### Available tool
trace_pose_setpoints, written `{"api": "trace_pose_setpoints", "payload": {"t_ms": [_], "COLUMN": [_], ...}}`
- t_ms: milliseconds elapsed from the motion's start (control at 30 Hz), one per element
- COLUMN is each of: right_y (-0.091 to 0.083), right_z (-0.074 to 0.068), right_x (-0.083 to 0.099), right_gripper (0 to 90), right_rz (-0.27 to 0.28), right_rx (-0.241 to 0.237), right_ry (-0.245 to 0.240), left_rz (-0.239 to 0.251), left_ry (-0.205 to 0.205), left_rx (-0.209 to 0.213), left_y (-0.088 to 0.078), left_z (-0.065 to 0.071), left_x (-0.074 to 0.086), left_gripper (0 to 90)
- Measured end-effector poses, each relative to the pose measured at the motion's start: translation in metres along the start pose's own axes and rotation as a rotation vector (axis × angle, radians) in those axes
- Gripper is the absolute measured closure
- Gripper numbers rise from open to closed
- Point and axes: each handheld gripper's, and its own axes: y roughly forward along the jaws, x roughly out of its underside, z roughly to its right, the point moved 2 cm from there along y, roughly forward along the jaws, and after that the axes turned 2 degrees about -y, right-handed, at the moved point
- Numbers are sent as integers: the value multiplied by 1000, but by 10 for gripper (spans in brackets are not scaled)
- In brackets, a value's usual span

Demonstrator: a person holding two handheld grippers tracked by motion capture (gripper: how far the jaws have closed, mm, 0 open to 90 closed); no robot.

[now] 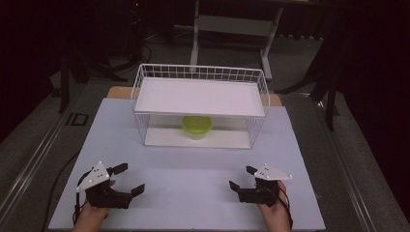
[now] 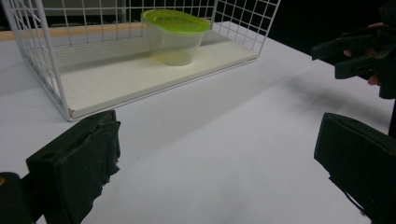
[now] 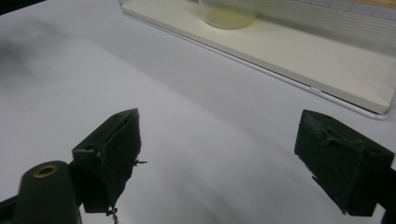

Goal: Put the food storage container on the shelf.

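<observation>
Tub [image 1: 197, 126]: clear, green lid, upright on the lower board of the wire rack [image 1: 145, 79], under its upper shelf, mid-width. Left gripper [image 1: 129, 179]: on the table [image 1: 193, 193], near side of the rack, jaws apart, holding nothing. Right gripper [image 1: 240, 177]: likewise near side, jaws apart, holding nothing, well apart from the left.

left gripper [image 1: 128, 179]: black body, 2 blocky black jaws w/ rough, frayed pad edges
right gripper [image 1: 241, 178]: black, same build; brass-rimmed hole near one jaw base
top plates: grey, 3-cornered, small white dots
cables: black, one per gripper
hands: bare, no sleeves seen
</observation>
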Motion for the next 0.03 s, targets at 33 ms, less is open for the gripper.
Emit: {"api": "trace_pose_setpoints", "payload": {"t_ms": [33], "right_y": [0], "right_z": [2], "right_x": [1], "right_gripper": [145], "right_rz": [-3], "right_rx": [9], "right_ry": [11], "left_rz": [-1], "left_ry": [-5], "left_rx": [2], "left_y": [0], "left_z": [0], "left_x": [0], "left_gripper": [12]}}
